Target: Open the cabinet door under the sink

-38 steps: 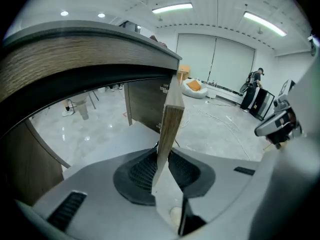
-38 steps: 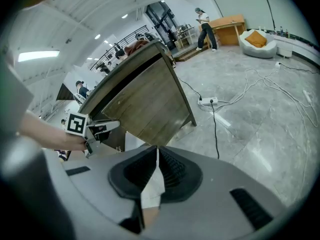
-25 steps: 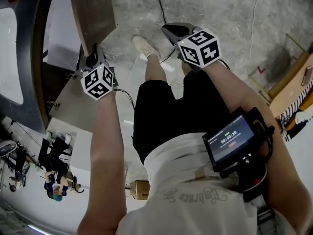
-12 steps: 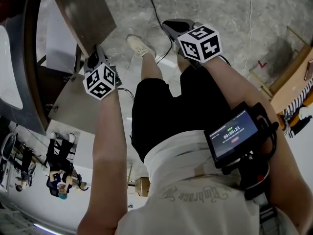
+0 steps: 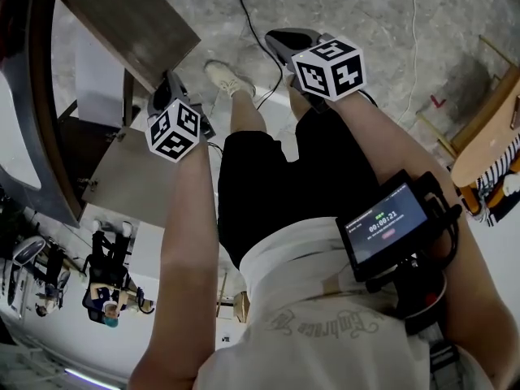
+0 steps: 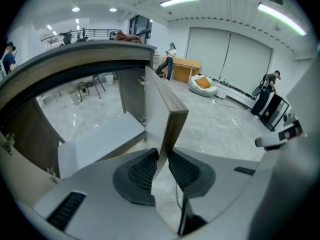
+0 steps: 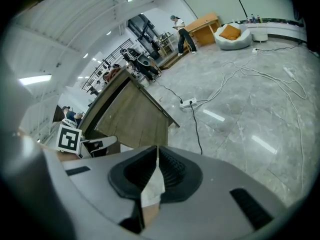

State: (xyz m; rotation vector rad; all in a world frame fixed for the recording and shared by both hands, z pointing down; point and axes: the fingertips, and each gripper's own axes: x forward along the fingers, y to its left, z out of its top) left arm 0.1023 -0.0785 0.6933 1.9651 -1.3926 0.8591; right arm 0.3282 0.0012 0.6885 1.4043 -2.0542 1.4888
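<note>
Since the cabinet door (image 6: 161,104) already stands swung well out, step: the tail of the pull, likely close to done.
Right tongs (image 7: 156,156): pressed together on nothing, off to the door's right, over the floor (image 7: 240,119).
Left tongs (image 6: 162,159): pads on both faces of the door's free edge, jaws just been easing apart.
Cabinet (image 6: 100,139): behind the door, inside exposed under the counter (image 6: 75,64).
Next: let go cleanly and back off without nudging the door.

The person wears black shorts (image 5: 276,177), a white script-lettered shirt (image 5: 317,335) and a pale sneaker (image 5: 223,78)
</note>
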